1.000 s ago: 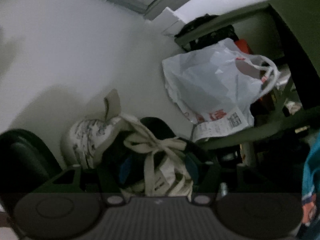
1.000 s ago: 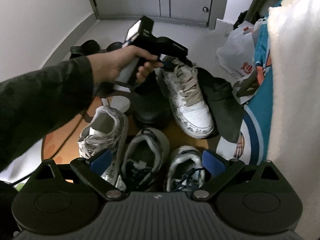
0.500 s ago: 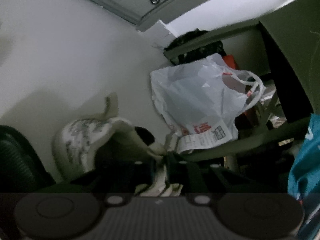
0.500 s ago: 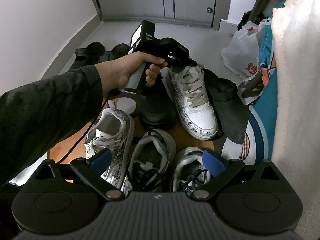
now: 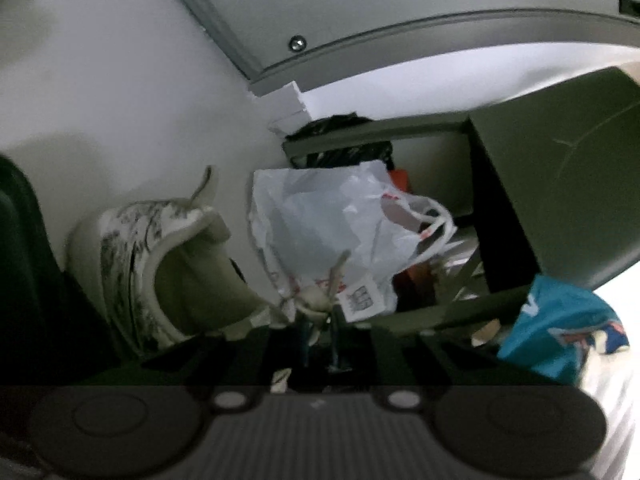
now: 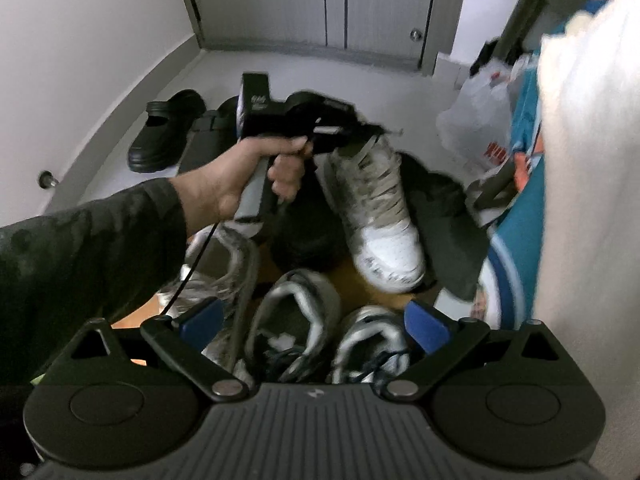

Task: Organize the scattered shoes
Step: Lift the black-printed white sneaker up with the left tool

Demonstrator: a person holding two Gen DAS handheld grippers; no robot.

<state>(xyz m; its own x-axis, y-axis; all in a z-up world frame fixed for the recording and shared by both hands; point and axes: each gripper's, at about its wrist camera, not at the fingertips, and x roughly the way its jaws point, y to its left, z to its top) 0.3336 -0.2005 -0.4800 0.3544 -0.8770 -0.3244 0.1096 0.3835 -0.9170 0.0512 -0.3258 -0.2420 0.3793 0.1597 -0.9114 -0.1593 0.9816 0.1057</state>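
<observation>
The left gripper [image 5: 318,336], its jaws just closed on the laces of the white sneaker [image 6: 374,208], holds it at the collar end, toe pointing toward the idle, open right gripper [image 6: 316,322].

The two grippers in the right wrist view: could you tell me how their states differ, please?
The left gripper is closed on the white sneaker's laces; the right gripper is open and empty. The left points roughly level; the right points steeply down over the grey sneakers. Both are handheld.
</observation>
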